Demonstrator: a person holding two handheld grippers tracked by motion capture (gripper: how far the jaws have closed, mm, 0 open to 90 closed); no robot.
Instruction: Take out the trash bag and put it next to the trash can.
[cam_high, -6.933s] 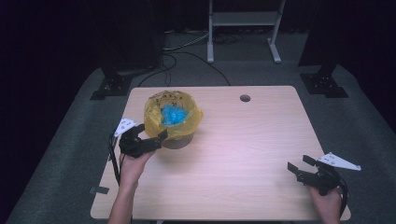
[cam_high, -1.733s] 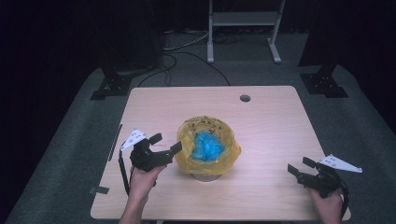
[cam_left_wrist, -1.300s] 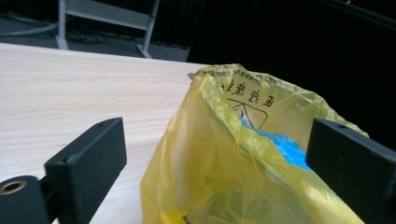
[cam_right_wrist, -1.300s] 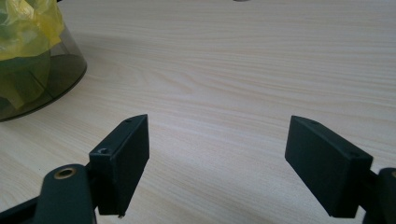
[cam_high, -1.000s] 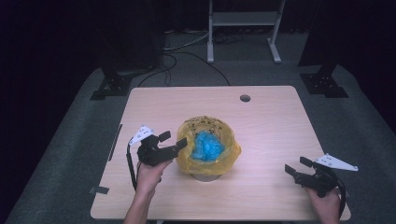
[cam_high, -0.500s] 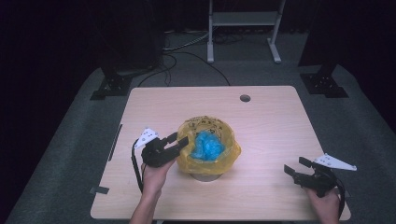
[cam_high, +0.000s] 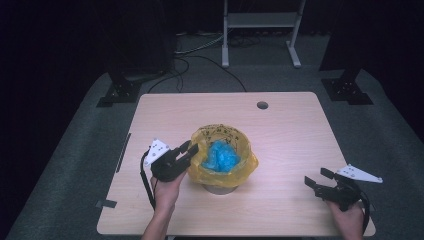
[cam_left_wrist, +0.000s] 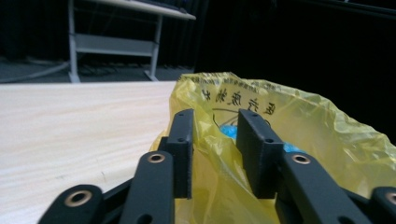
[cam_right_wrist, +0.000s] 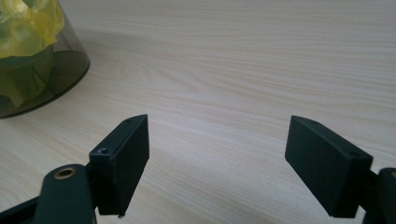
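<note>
Your left gripper (cam_high: 189, 150) sits at the nine o'clock side of the yellow bag (cam_high: 225, 157), which lines a dark translucent bin (cam_high: 218, 188) standing near the middle of the wooden table (cam_high: 290, 130), a little toward your edge. Its jaws have just been closing, and in the left gripper view the left gripper (cam_left_wrist: 215, 140) has a fold of the yellow bag (cam_left_wrist: 299, 121) at the rim between its two black jaws; the film bunches up in the narrow gap, and both pads appear to press on it, so you have a pinch on the bag's edge. Inside the bag lies a crumpled blue wad (cam_high: 222, 156), seen past the jaws as a bit of blue (cam_left_wrist: 229, 129). Your right gripper (cam_high: 316, 181) rests at the table's four o'clock corner, well apart from the bin, its jaws spread wide with bare tabletop (cam_right_wrist: 224, 84) between them and nothing held. In the right gripper view the bin (cam_right_wrist: 56, 70) stands at ten o'clock, with yellow film showing through its wall.
</note>
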